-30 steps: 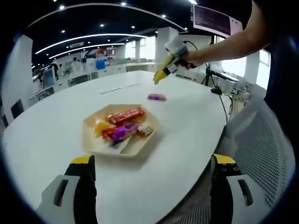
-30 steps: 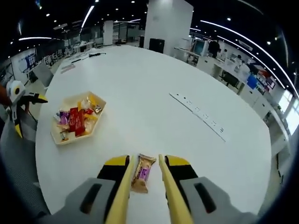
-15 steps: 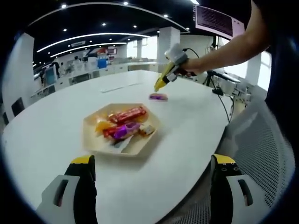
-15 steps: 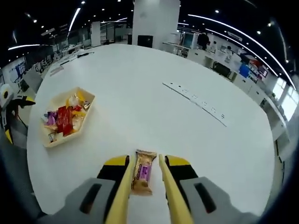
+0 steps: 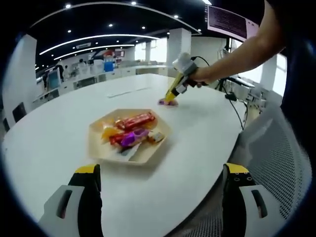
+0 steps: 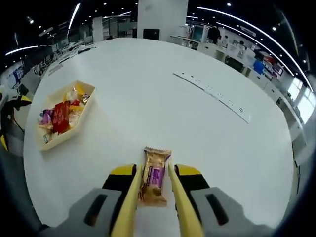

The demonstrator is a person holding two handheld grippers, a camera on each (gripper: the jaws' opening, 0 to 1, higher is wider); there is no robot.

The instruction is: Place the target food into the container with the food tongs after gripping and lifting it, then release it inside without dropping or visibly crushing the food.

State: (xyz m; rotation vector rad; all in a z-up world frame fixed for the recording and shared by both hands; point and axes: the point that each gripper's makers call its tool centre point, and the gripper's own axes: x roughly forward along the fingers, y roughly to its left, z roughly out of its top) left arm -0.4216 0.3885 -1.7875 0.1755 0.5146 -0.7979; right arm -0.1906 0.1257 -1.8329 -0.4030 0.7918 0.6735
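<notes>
Right gripper: yellow tongs are bracketing the gold-and-purple wrapped snack bar; whether clamped, cannot tell.
Snack bar: lying on the round white table.
Container: beige hexagonal tray is holding wrapped sweets.
Left gripper: jaws are standing wide apart.

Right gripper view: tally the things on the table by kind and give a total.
Tray: 1, its pile of wrapped snacks too small to count
Loose snack packet: 1, between the jaws of the right claw
Long white slotted strip: 1
Total: 3
</notes>
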